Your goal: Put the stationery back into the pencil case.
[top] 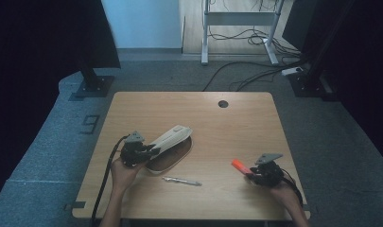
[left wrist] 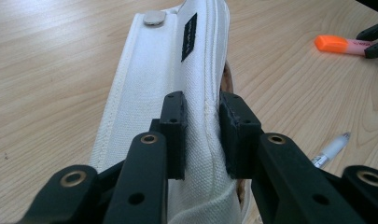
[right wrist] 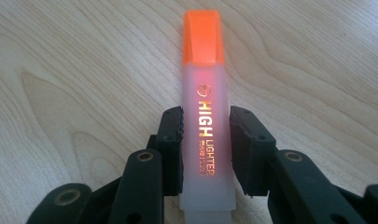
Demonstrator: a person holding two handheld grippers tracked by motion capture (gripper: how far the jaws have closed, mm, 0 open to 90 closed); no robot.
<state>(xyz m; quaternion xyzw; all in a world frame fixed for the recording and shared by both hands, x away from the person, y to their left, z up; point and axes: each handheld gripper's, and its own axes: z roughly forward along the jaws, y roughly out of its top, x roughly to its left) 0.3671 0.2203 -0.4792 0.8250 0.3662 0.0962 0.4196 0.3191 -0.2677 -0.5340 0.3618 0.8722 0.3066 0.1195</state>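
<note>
A white canvas pencil case [top: 171, 136] lies left of the table's middle, its flap raised over a brown inside [top: 168, 160]. My left gripper [top: 153, 150] is shut on the near edge of that flap; in the left gripper view the pads [left wrist: 175, 126] pinch the white cloth [left wrist: 154, 74] on both sides. An orange-capped highlighter [top: 239, 166] lies at the front right, and my right gripper [top: 249, 174] is shut on it. In the right gripper view both pads [right wrist: 173, 144] press on its frosted barrel [right wrist: 205, 93], the orange cap pointing away.
A silver pen [top: 182, 180] lies on the wooden table [top: 227, 127] between the two grippers, near the front. A round cable hole [top: 222, 103] sits at the table's back edge. Desk legs and cables stand on the floor beyond.
</note>
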